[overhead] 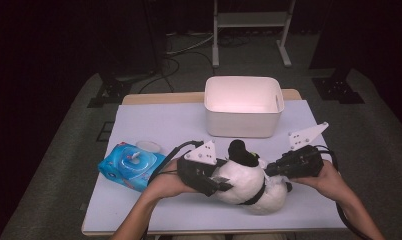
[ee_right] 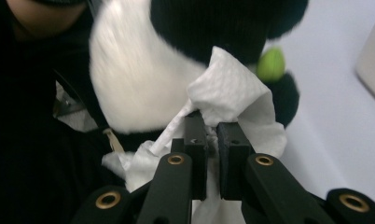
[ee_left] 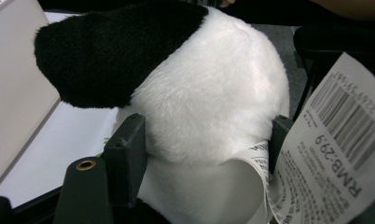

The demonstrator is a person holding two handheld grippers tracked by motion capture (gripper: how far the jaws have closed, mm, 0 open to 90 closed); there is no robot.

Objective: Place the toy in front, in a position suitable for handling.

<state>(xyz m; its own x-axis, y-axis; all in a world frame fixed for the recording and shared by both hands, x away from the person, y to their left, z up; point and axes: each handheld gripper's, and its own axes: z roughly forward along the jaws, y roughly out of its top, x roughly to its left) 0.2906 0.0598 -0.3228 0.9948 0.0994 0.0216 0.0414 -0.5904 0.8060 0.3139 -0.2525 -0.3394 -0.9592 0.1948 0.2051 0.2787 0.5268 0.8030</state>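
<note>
The plush panda (overhead: 246,182) sits at the near middle of the bench (overhead: 154,125), steadied so it can be wiped. The left tool (overhead: 224,184) clamps its white body from the side, jaws pressing the fur. The right tool (overhead: 269,171), jaws together on a white wet wipe (ee_right: 230,88), presses it against the panda. Both forearms angle inward.

Plush panda (overhead: 246,180): one
White bin (overhead: 243,106): one
Wet-wipe pack (overhead: 130,166): one
White wipe (ee_right: 232,100): one
Grippers (overhead: 224,184) (overhead: 269,171): two
</note>
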